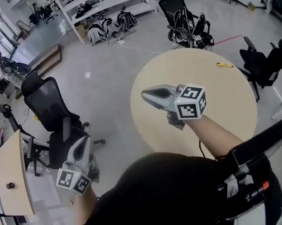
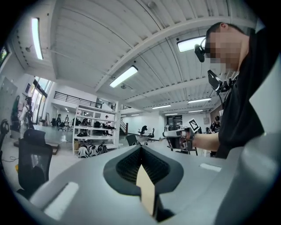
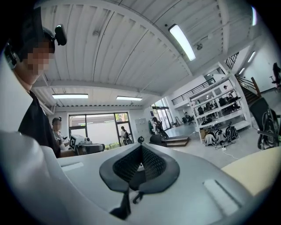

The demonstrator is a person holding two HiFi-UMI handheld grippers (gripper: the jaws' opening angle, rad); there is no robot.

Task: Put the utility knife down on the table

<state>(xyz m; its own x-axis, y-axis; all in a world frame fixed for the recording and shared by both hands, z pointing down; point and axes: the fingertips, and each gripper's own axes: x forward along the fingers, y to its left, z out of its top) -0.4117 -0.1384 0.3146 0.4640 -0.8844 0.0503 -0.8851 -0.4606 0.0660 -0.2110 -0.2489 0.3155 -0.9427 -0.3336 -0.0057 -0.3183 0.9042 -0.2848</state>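
1. A round beige desk [image 1: 220, 94] lies beneath the right tool [image 1: 145, 93], on a glossy grey floor [image 1: 107, 83].
2. A black office chair [image 1: 49, 113] stands just ahead of the left tool [image 1: 80, 140].
3. White shelving [image 1: 107, 1] stands far beyond both tools, and ceiling light strips [image 2: 124, 76] glow overhead.

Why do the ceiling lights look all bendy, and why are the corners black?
Left gripper view: a wide-angle lens curves the ceiling lights and leaves dark corners. Right gripper view: the same bending, and the light strip glares bright. Head view: the round table looks sharp, while the room bulges.
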